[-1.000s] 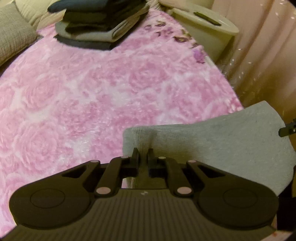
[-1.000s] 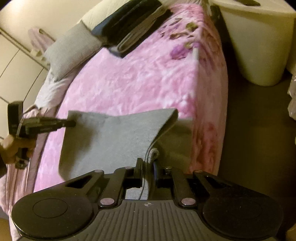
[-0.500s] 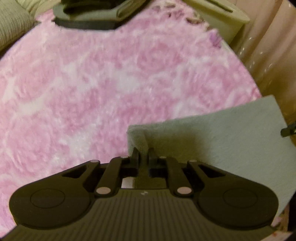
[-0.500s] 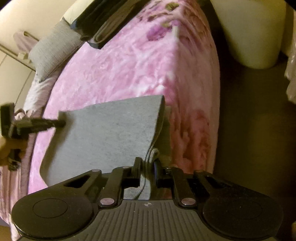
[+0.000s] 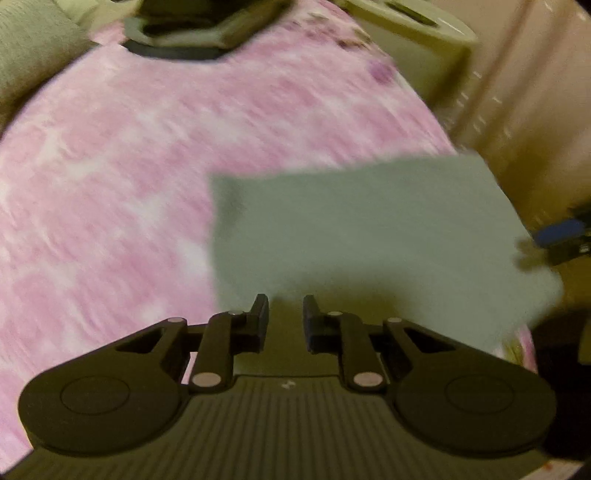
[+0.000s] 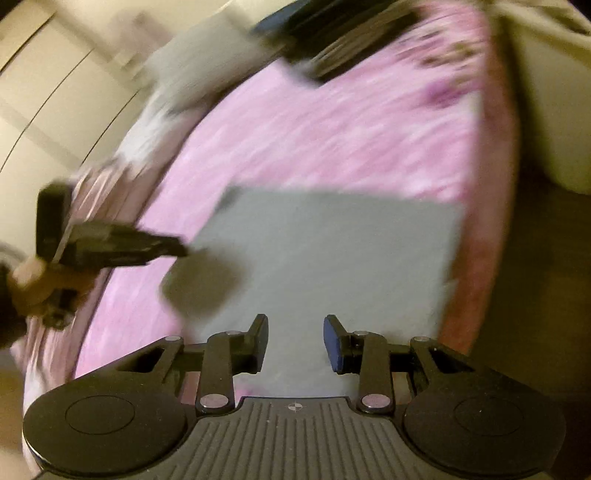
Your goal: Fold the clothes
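A grey folded garment lies flat on the pink floral bedspread near the bed's corner. My left gripper hovers at the garment's near edge, open, with nothing between its fingers. In the right wrist view the same grey garment fills the middle, and my right gripper stands open over its near edge, holding nothing. The left gripper shows there at the garment's left corner, held by a hand. Both views are blurred by motion.
A stack of dark folded clothes sits at the far end of the bed, beside a grey pillow. A cream bin stands past the bed's far corner, next to a curtain. Dark floor lies right of the bed.
Both grippers were shut on the grey garment's edge and have opened, letting it go. The garment now lies flat on the bed. Both cameras have pulled back a little.
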`<state>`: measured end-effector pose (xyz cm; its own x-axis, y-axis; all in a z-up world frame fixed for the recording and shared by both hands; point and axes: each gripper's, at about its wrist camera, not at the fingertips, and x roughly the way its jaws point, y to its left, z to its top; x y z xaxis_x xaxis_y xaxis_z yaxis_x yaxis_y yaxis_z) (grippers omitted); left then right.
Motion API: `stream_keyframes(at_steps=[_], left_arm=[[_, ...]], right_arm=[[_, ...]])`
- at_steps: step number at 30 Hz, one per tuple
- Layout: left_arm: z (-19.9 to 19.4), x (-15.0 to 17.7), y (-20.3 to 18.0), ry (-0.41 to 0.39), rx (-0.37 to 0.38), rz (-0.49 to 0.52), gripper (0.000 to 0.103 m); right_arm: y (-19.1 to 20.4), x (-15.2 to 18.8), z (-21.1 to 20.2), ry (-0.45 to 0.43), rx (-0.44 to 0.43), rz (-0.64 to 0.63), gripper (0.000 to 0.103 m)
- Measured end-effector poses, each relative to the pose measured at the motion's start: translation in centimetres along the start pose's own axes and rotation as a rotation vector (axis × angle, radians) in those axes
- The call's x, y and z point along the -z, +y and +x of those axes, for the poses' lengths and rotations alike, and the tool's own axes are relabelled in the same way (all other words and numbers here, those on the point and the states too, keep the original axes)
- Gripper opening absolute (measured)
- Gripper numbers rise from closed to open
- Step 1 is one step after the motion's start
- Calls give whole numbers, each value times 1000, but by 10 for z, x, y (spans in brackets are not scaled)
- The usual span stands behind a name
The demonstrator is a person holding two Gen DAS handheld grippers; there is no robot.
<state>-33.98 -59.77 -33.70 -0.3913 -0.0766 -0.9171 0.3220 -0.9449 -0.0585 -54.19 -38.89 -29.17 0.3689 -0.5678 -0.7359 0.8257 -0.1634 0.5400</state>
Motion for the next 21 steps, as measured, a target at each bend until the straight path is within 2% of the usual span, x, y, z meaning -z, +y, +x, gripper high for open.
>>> stream_keyframes(at_steps=[3,4,5,7,11,13,17,19,21], left_arm=[[22,35,-10,48,-8,-5,17],[29,44,-7,52,-2,-25,17],[31,51,-2,18,15,-59,18],[29,54,7,0,35,-109,15],[11,55,6,-8,-35,-107,11],[8,63,10,-12,-34,-147,11],[22,72,12,-15,-34,-151,9],[15,73,20,-31,-36,-194,4],[-1,73,21,-79,-62,-198,4]], right_arm=[[3,28,27,86,-5,-93,29],[-3,37,33,103,-8,-108,18],[-10,45,36,112,-3,-109,6],[-22,52,30,93,-5,-106,1],[-16,55,22,99,36,-169,1],[-17,57,23,93,42,-159,1],[-16,59,23,88,48,-157,1],[-12,55,17,109,71,-160,2],[1,48,10,113,105,-208,4]])
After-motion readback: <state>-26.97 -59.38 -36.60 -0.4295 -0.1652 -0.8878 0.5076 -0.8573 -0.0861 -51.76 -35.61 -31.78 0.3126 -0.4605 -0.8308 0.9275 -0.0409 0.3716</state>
